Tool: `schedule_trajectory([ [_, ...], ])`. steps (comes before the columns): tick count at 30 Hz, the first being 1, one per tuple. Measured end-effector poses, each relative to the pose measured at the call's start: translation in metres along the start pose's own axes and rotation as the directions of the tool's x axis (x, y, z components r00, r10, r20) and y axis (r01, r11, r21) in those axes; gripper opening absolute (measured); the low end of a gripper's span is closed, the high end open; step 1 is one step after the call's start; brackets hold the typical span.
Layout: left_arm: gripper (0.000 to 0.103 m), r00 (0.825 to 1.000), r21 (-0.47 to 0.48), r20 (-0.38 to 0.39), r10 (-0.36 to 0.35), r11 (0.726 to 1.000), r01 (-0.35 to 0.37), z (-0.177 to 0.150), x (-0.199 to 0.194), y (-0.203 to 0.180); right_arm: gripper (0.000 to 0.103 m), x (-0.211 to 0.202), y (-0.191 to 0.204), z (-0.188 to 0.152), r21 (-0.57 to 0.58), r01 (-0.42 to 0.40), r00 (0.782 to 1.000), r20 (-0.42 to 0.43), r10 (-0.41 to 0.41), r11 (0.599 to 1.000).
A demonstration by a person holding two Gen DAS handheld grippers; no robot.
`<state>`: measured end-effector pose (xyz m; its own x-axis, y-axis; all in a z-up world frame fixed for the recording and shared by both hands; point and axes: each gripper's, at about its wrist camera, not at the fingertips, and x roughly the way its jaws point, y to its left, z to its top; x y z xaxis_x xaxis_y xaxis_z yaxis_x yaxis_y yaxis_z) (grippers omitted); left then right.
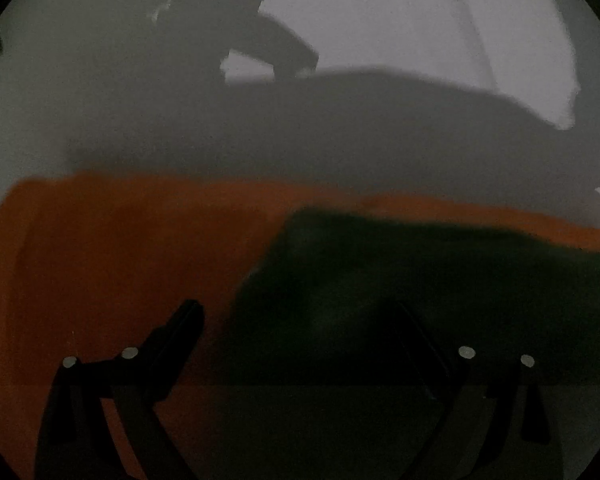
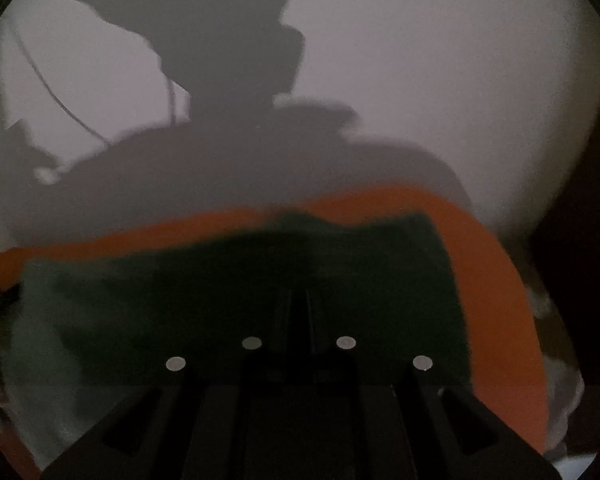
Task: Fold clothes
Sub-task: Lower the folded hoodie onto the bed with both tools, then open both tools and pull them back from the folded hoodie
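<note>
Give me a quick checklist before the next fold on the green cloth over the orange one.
1. Left tool open: ok, fingers stand wide apart.
2. Right tool shut: ok, fingers together.
3. Right tool holding cloth: cannot tell, too dark.
4. Green cloth lies on orange cloth: ok.
5. Orange border visible past the green cloth's far edge: ok.
6. Green cloth flat, no wrinkles: cannot tell, blurred.
</note>
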<state>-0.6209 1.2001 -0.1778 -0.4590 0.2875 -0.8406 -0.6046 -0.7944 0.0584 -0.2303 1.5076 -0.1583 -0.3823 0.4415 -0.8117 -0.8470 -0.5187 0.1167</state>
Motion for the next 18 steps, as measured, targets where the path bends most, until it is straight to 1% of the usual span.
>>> schedule_trajectory([
  [1, 0.089, 0.999, -0.034, -0.011, -0.045, 0.998, 0.045, -0.001, -0.002, 0.007, 0.004, -0.001, -0.004, -0.003, 0.017, -0.003, 1.000, -0.001, 0.003, 1.000],
  [2, 0.087, 0.997, -0.049, -0.005, -0.075, 0.996, 0.074, 0.000, -0.010, 0.009, 0.004, -0.013, 0.001, -0.004, 0.030, -0.017, 1.000, 0.024, 0.016, 0.999],
  [3, 0.087, 0.993, -0.057, 0.017, -0.120, 0.991, 0.121, 0.004, -0.025, 0.010, 0.007, -0.025, 0.005, -0.005, 0.042, -0.031, 0.998, 0.050, 0.029, 0.999],
  [4, 0.088, 0.984, -0.039, 0.054, -0.170, 0.984, 0.172, 0.003, -0.049, 0.011, 0.007, -0.037, 0.009, -0.006, 0.054, -0.045, 0.996, 0.075, 0.041, 0.997],
  [5, 0.088, 0.975, -0.010, 0.077, -0.207, 0.978, 0.209, -0.003, -0.068, 0.013, 0.007, -0.056, 0.019, -0.011, 0.049, -0.057, 0.993, 0.107, 0.051, 0.997],
  [6, 0.089, 0.965, 0.019, 0.099, -0.245, 0.970, 0.244, -0.009, -0.086, 0.014, 0.007, -0.084, 0.038, -0.024, 0.015, -0.051, 0.990, 0.133, 0.048, 0.999],
  [7, 0.089, 0.951, 0.072, 0.108, -0.290, 0.956, 0.283, -0.021, -0.111, 0.015, 0.007, -0.103, 0.056, -0.036, -0.015, -0.032, 0.991, 0.129, 0.034, 0.999],
  [8, 0.089, 0.942, 0.110, 0.109, -0.318, 0.945, 0.307, -0.032, -0.128, 0.015, 0.007, -0.116, 0.071, -0.047, -0.034, -0.031, 0.993, 0.112, 0.035, 0.999],
  [9, 0.089, 0.934, 0.166, 0.110, -0.341, 0.932, 0.321, -0.050, -0.153, 0.015, 0.007, -0.131, 0.090, -0.063, -0.053, -0.041, 0.995, 0.085, 0.046, 0.998],
  [11, 0.089, 0.941, 0.213, 0.075, -0.330, 0.927, 0.308, -0.072, -0.173, 0.016, 0.007, -0.143, 0.125, -0.082, -0.074, -0.064, 0.997, 0.033, 0.066, 0.995],
  [13, 0.089, 0.948, 0.259, 0.041, -0.317, 0.919, 0.296, -0.094, -0.193, 0.017, 0.007, -0.160, 0.157, -0.105, -0.072, -0.110, 0.994, -0.020, 0.109, 0.991],
  [14, 0.089, 0.954, 0.266, 0.009, -0.301, 0.920, 0.288, -0.102, -0.200, 0.018, 0.007, -0.165, 0.170, -0.111, -0.065, -0.135, 0.990, -0.036, 0.133, 0.989],
  [16, 0.089, 0.964, 0.260, -0.042, -0.263, 0.929, 0.265, -0.127, -0.218, 0.031, 0.007, -0.175, 0.195, -0.122, -0.066, -0.148, 0.987, -0.080, 0.142, 0.987],
  [18, 0.089, 0.975, 0.254, -0.067, -0.212, 0.941, 0.222, -0.134, -0.220, 0.045, 0.007, -0.179, 0.212, -0.130, -0.048, -0.161, 0.981, -0.117, 0.155, 0.986],
])
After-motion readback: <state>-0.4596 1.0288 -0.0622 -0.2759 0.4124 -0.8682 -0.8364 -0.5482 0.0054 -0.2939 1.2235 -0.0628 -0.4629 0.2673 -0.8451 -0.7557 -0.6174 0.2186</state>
